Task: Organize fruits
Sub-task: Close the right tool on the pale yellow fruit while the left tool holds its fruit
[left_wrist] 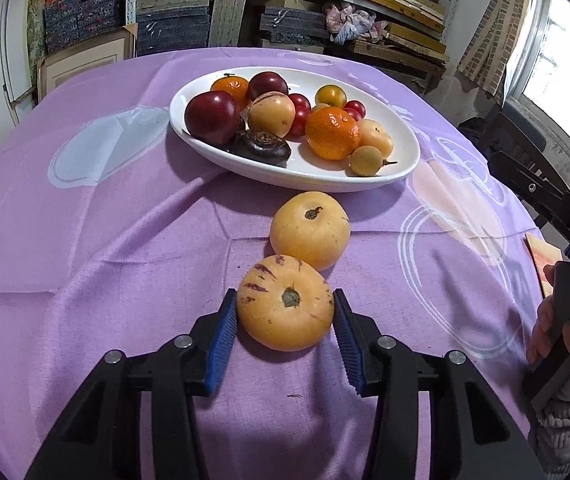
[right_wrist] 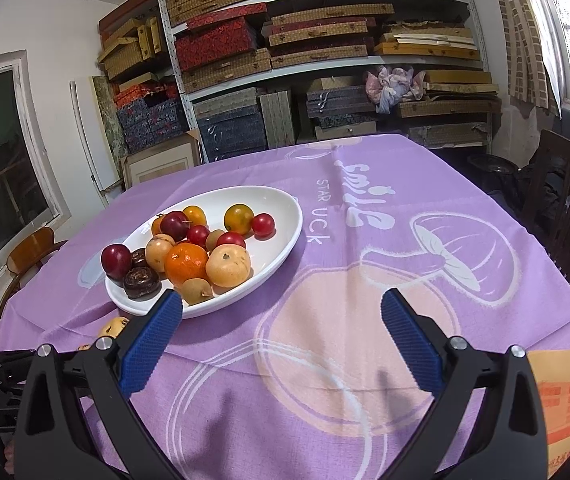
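A yellow fruit with purple streaks (left_wrist: pixel 285 304) sits on the purple cloth near the surface's near edge, stem end up, between the blue pads of the left gripper (left_wrist: pixel 285 320). The jaws stand one on each side of it and both pads touch its skin, so they are closed on the fruit, which rests on the cloth. Just beyond it, touching or nearly so, lies a plain yellow fruit (left_wrist: pixel 309 229), also on the cloth, between the streaked one and the white oval dish (left_wrist: pixel 405 136).

The dish stands toward the middle of the surface, nearer its far edge. In it lie two dark red plums (left_wrist: pixel 212 117), two oranges (left_wrist: pixel 333 133), another streaked yellow fruit (left_wrist: pixel 272 114), a dark brown ridged fruit (left_wrist: pixel 261 146), a few small red cherry tomatoes (left_wrist: pixel 300 116), a yellow-green tomato (left_wrist: pixel 330 96) and some small tan fruits (left_wrist: pixel 366 161) at the rim nearest the camera.

The right gripper (right_wrist: pixel 281 320) hangs over the cloth toward the surface's right side, its jaws wide apart with only printed cloth between them. In the left wrist view a hand (left_wrist: pixel 553 332) in a grey knitted sleeve holds its handle at the right edge of the surface. An orange-printed paper (right_wrist: pixel 565 400) lies at the near right corner.

Behind the surface, metal shelves (right_wrist: pixel 325 64) carry stacked woven and patterned boxes. A dark wooden chair (right_wrist: pixel 565 208) stands at the right side, and a window lights the room from there.
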### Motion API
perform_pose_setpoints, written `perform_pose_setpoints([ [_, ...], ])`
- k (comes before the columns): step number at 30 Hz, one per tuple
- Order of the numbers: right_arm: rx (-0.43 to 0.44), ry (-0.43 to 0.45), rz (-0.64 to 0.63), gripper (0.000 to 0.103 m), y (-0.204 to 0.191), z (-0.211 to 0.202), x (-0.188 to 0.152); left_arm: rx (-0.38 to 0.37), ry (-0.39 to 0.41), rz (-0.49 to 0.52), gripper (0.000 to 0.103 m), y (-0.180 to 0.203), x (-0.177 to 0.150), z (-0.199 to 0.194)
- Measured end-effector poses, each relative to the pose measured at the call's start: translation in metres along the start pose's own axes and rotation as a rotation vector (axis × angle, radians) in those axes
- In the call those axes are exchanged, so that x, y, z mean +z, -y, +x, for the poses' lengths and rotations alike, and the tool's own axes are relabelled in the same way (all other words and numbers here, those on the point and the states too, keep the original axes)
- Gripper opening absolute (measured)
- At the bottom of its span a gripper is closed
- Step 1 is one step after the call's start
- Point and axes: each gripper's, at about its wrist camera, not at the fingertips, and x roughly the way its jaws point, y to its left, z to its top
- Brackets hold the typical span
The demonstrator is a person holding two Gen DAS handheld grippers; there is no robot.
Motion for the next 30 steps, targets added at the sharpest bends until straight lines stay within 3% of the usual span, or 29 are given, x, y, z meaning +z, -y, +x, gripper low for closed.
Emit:
perform_pose_setpoints([
  [5,0.001,-0.008,0.0,0.098,0.001,0.003,-0.002,0.026,0.01,-0.01,0.047,-0.009,0.003,0.0],
  [14,0.054,-0.066,-0.049,0.098,-0.009,0.014,-0.011,0.25,0.114,-0.112,0.047,-0.082,0.012,-0.036],
  [18,0.134,-0.109,-0.106,0.098,-0.034,0.014,-0.014,0.254,0.1,-0.18,0.047,-0.104,0.005,-0.031],
  [23,0.193,-0.2,-0.183,0.098,-0.078,0.021,-0.022,0.249,0.083,-0.156,0.047,-0.107,0.002,-0.025],
  [29,0.161,-0.283,-0.311,0.097,-0.133,0.039,-0.029,0.248,0.066,-0.147,0.047,-0.108,-0.001,-0.018],
  [30,0.151,-0.291,-0.328,0.093,-0.141,0.045,-0.029,0.247,0.067,-0.148,0.047,-0.108,-0.001,-0.018],
])
